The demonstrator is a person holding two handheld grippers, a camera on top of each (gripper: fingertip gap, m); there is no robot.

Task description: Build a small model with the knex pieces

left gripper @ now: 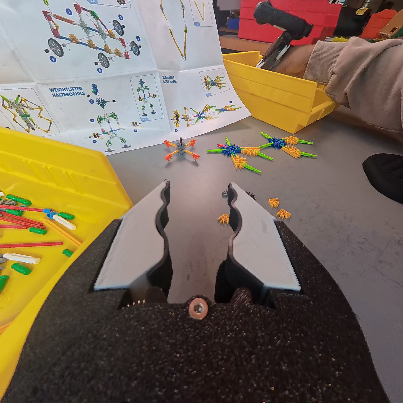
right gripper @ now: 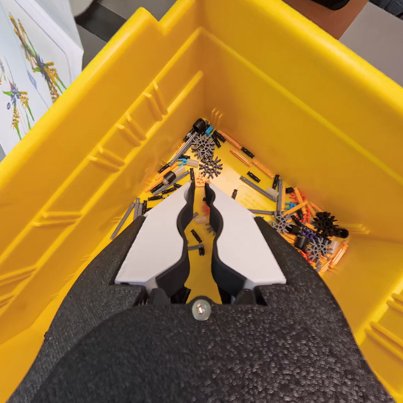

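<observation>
We see a grey table (left gripper: 305, 250) carrying two yellow bins. The nearer bin (left gripper: 65, 165) sits at the table's left edge and holds red rods (left gripper: 30, 244), green connectors (left gripper: 20, 268) and white pieces (left gripper: 21, 258). The second bin (left gripper: 270, 93) stands toward the table's far right corner, and a person's sleeve (left gripper: 357, 80) reaches over its rim. A folded instruction sheet (left gripper: 104, 72) leans up along the far edge of the table, between the two bins.

Our left gripper (left gripper: 197, 189) hovers low over the middle of the table with its fingers spread wide and nothing between them. Just beyond it lie an orange-and-grey cross assembly (left gripper: 181, 149) and two blue, green and yellow star assemblies (left gripper: 236, 153) (left gripper: 283, 145). Three small yellow connectors (left gripper: 223, 218) (left gripper: 274, 202) (left gripper: 283, 213) lie near its right finger, and a small grey piece (left gripper: 224, 193) sits just at that finger's tip.

Our right gripper (right gripper: 198, 184) is deep inside the second bin (right gripper: 272, 91), near its far corner. Its fingers are nearly closed, pinching a small orange connector (right gripper: 200, 181) at the very tips. Around it on the bin floor lie grey snowflake connectors (right gripper: 203, 145) (right gripper: 210, 166), grey rods (right gripper: 258, 188), orange rods (right gripper: 241, 157) and short black pieces (right gripper: 250, 173). A denser pile with a black snowflake connector (right gripper: 326, 223) fills the bin's right corner.
</observation>
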